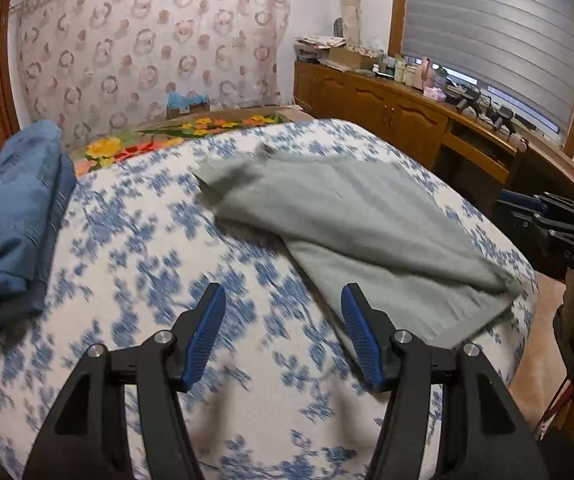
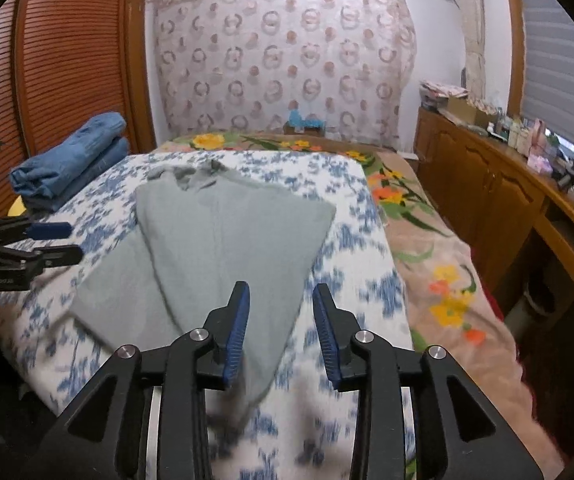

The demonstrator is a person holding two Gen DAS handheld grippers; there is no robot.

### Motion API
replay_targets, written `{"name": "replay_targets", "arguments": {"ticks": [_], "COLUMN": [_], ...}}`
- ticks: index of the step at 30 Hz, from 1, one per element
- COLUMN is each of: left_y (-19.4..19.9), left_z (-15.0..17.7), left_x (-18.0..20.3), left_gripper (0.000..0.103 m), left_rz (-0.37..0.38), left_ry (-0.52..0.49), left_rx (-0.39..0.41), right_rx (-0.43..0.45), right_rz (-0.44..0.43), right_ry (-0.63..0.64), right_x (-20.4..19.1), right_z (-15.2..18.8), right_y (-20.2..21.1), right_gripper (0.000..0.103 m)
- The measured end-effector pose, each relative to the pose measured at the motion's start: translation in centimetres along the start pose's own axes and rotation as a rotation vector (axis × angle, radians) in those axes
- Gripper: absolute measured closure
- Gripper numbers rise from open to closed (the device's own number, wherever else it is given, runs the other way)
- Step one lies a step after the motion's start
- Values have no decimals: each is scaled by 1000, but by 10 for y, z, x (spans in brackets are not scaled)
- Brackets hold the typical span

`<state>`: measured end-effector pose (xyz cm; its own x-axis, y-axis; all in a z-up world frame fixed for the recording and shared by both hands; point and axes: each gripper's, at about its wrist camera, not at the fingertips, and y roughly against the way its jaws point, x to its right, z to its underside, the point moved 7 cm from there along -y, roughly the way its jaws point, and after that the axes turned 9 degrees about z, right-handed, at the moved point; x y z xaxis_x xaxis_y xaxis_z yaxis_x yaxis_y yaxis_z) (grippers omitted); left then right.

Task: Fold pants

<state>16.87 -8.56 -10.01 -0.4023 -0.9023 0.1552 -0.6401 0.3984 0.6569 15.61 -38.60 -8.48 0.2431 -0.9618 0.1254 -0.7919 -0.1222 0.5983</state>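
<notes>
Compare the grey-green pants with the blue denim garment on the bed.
The grey-green soft cloth pants lie spread flat mid-bed, partly folded into a slanted overlap; the blue denim garment sits by the bed's far left edge as a compact, thick bundle. The pants are pale and thin-looking; the denim is darker and bulkier. Both rest on the blue-and-white floral sheet, and no tongs touch either.

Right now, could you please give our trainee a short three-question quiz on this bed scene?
1. True or false: the left gripper holds the grey pants.
2. What lies folded at the bed's far left? A) blue jeans B) red towel C) white shirt
3. What pattern does the sheet under the grey pants carry?

Key: 1 false, its jaws stand open and empty. 2 A, blue jeans. 3 blue flowers on white.
</notes>
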Motion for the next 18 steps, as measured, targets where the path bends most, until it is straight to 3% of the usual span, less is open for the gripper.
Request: {"name": "replay_targets", "arguments": {"ticks": [8,18], "left_y": [1,-3], "left_z": [-14,-7], "left_x": [-19,-27], "left_gripper": [44,44], "left_rz": [-20,-21], "left_ry": [21,47], "left_rx": [22,19], "right_rx": [2,-97], "right_rz": [-84,-188], "right_ry": [16,59], "right_x": [-23,-58], "right_z": [-54,-78], "right_y": [-31,-86], "right_gripper": [71,73]}}
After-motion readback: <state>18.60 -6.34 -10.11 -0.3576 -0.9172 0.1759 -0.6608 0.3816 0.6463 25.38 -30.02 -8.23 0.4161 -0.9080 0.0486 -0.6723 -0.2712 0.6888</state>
